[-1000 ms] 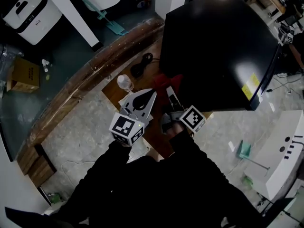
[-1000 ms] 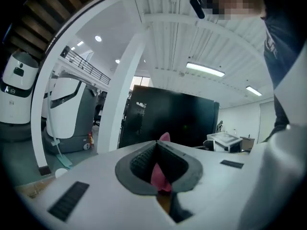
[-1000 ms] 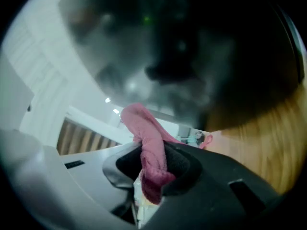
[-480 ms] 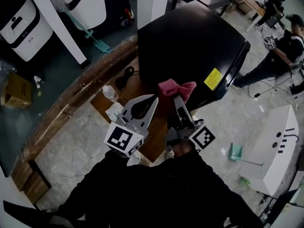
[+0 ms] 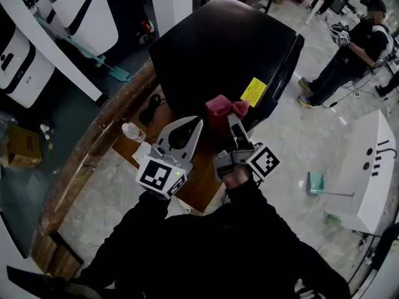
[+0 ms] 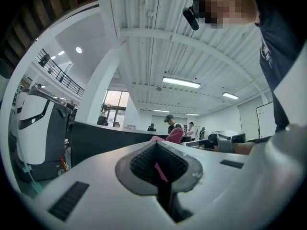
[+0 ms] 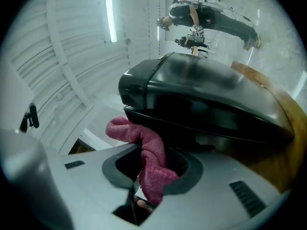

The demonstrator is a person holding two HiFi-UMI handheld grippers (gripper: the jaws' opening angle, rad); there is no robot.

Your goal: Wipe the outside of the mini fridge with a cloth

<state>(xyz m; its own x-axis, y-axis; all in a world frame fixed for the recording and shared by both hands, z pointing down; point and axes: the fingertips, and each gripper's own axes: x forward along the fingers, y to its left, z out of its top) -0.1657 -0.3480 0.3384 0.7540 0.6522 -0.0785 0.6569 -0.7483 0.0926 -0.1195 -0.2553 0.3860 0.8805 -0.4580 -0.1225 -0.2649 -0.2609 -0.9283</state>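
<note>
Beside mini fridge [image 5: 218, 48]: your right gripper [image 5: 234, 118], fingers clamped on the pink cloth [image 5: 222, 106].
Left gripper [image 5: 197, 126]: your fingers pressed together, holding nothing, above the wooden surface [image 5: 206, 180].

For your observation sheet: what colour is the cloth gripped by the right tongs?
The cloth is pink; the right gripper view shows it best.

A clear plastic bottle [image 5: 132, 131] sits on the wooden counter [image 5: 201, 189], near a coiled black cable [image 5: 149, 109]. A cardboard box [image 5: 24, 147] lies on the floor at far left. A person in dark clothes [image 5: 349, 52] stands at upper right.
</note>
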